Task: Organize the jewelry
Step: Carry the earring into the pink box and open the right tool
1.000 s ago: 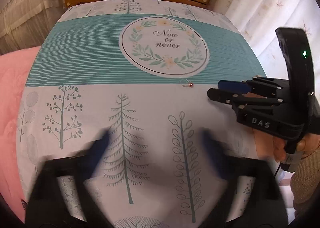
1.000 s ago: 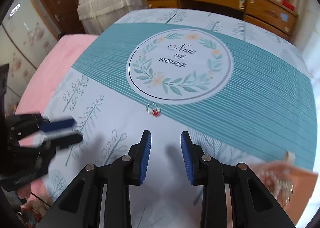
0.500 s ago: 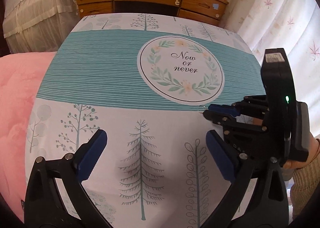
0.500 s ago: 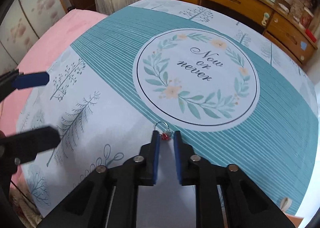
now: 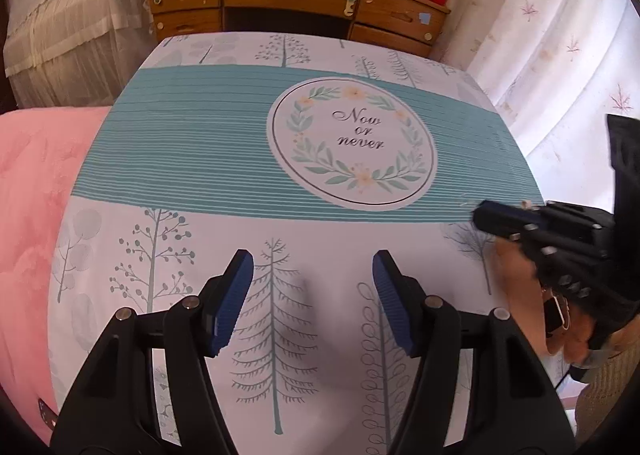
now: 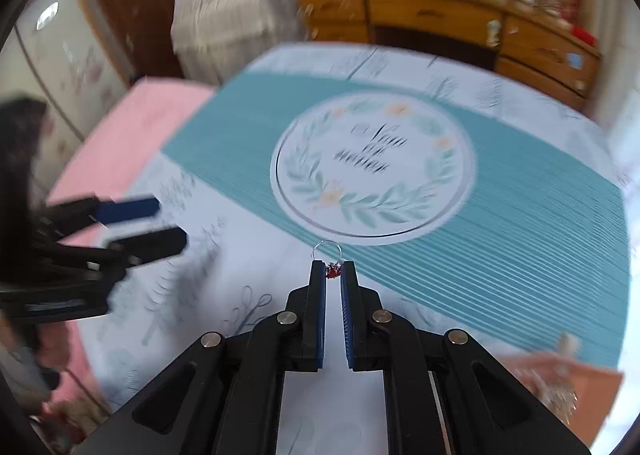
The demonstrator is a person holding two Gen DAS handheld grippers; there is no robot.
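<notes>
1. Lifted off the white-and-teal printed tablecloth [image 6: 500, 215] since a second ago, the small silver ring with a red stone [image 6: 331, 268] now sits pinched at the tips of the black right gripper [image 6: 332, 273], whose blue-padded jaws have just closed on it.
2. Beside it, the black left gripper [image 5: 312, 295] has just narrowed, jaws apart, nothing between them.

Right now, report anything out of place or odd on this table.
Nothing looks spilled or damaged. The only loose piece, a small ring with a red stone, is pinched at the tips of the right gripper, clear of the patterned tablecloth. The left gripper holds nothing; its jaws have just been closing.
</notes>
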